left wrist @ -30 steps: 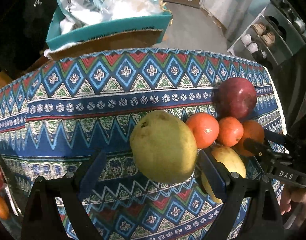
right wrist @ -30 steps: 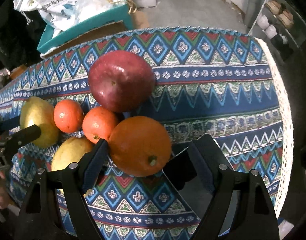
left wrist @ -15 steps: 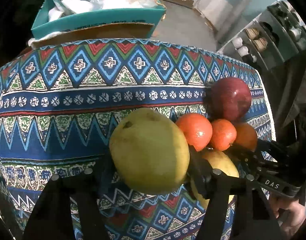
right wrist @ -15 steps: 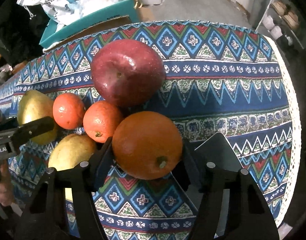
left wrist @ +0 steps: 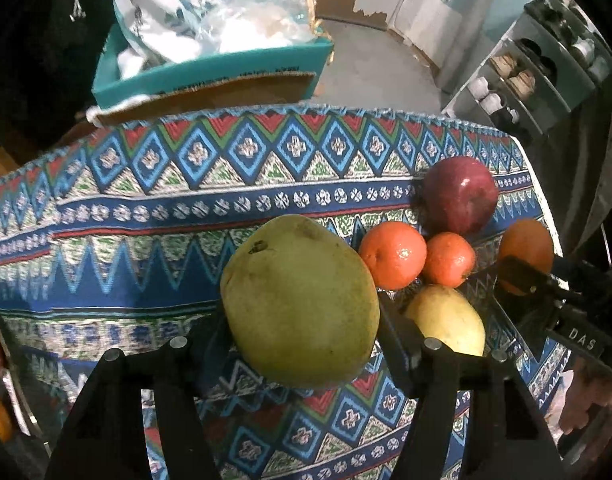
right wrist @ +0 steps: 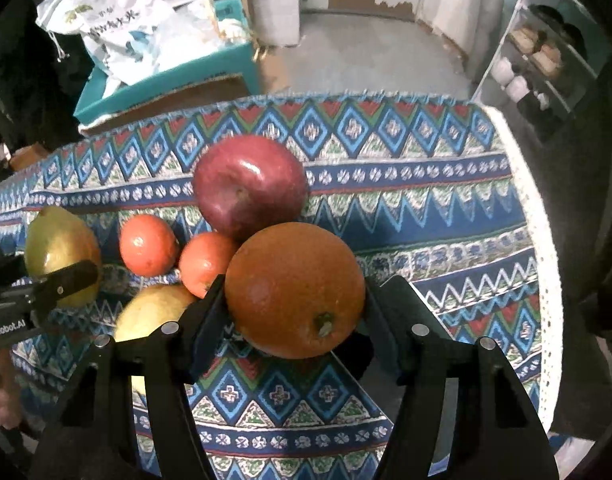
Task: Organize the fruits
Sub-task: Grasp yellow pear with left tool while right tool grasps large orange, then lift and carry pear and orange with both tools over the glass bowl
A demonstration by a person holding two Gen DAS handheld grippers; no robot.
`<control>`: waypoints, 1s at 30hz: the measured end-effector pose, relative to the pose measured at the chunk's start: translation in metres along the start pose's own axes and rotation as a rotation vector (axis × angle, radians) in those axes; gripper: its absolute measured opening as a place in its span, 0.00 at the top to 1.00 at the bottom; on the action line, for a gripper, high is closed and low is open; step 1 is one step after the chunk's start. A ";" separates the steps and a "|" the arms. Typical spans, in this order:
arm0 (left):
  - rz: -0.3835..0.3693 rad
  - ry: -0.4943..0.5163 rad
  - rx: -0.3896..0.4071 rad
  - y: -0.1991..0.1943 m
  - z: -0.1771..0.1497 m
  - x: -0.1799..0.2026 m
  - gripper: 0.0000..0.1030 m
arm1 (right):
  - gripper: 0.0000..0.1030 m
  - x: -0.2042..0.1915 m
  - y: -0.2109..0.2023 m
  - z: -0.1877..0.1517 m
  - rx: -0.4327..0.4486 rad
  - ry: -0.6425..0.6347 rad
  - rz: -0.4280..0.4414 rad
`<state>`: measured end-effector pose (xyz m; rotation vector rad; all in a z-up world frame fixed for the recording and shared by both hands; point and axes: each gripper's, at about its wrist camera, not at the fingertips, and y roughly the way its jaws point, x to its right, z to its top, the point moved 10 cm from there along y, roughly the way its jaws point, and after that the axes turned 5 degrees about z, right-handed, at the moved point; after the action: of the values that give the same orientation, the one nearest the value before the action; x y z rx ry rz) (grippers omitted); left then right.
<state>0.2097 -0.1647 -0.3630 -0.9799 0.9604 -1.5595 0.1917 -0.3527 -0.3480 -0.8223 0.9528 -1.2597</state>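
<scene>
Left tongs [left wrist: 302, 320] pinching green pear [left wrist: 300, 300], right tongs [right wrist: 296, 300] pinching orange [right wrist: 296, 290] by desk's right edge; both firm, round, likely slippery: grip across widest pt.

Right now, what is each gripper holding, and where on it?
Left gripper clamps the green pear across its sides; right gripper clamps the large orange across its middle.

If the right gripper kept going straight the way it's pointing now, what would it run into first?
The right gripper is already shut on the large round orange, so that fruit leads. Straight ahead, the orange would probably meet the dark red apple just beyond it, or the patterned woven tablecloth; depth is unclear.
</scene>
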 end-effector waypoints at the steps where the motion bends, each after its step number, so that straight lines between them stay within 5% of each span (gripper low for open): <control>1: 0.002 0.002 0.008 -0.004 0.000 0.000 0.34 | 0.37 -0.001 -0.004 0.001 0.009 -0.002 -0.002; 30: 0.059 0.090 0.321 -0.171 0.003 -0.007 0.34 | 0.37 -0.054 -0.159 0.034 0.330 -0.057 0.040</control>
<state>0.1565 -0.1299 -0.2040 -0.6560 0.7619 -1.6562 0.1579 -0.3217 -0.1831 -0.5739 0.6882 -1.3081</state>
